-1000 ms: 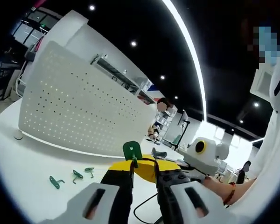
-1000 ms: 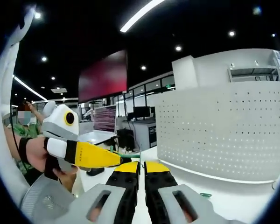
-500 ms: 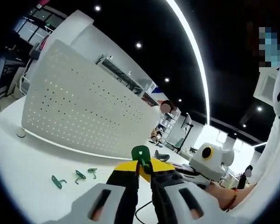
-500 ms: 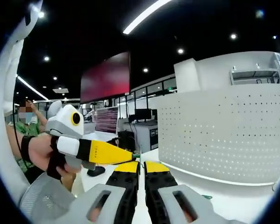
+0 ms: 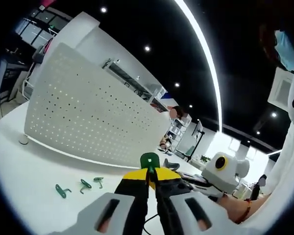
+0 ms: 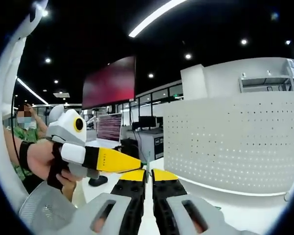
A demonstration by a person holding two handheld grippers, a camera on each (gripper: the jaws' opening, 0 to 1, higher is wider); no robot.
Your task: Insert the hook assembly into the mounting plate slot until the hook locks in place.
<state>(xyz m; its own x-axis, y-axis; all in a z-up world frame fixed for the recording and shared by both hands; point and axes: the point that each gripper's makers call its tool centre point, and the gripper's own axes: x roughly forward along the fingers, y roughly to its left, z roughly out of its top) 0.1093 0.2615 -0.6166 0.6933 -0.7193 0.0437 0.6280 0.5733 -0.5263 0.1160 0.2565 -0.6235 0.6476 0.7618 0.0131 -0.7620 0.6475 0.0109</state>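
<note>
The white perforated mounting plate (image 5: 88,122) stands upright on the white table, across the left of the left gripper view and on the right as mounting plate (image 6: 235,142) in the right gripper view. My left gripper (image 5: 150,172) is shut on a green hook assembly (image 5: 149,160), whose rounded top sticks up above the yellow jaw tips, held in the air short of the plate. Three more green hooks (image 5: 83,185) lie on the table below the plate. My right gripper (image 6: 147,172) has its jaws together, with a thin sliver rising between the tips. The left gripper (image 6: 105,159), in a hand, reaches in beside it.
The white table (image 5: 24,176) runs under the plate, whose foot (image 5: 22,141) rests near its left end. The right gripper (image 5: 220,170) and the person's arm are at the right of the left gripper view. A cable lies on the table below the jaws. Desks and monitors fill the background.
The left gripper's jaws have drawn closer together around the green hook. Both views have shifted slightly with the hands; the hooks on the table lie as before.
</note>
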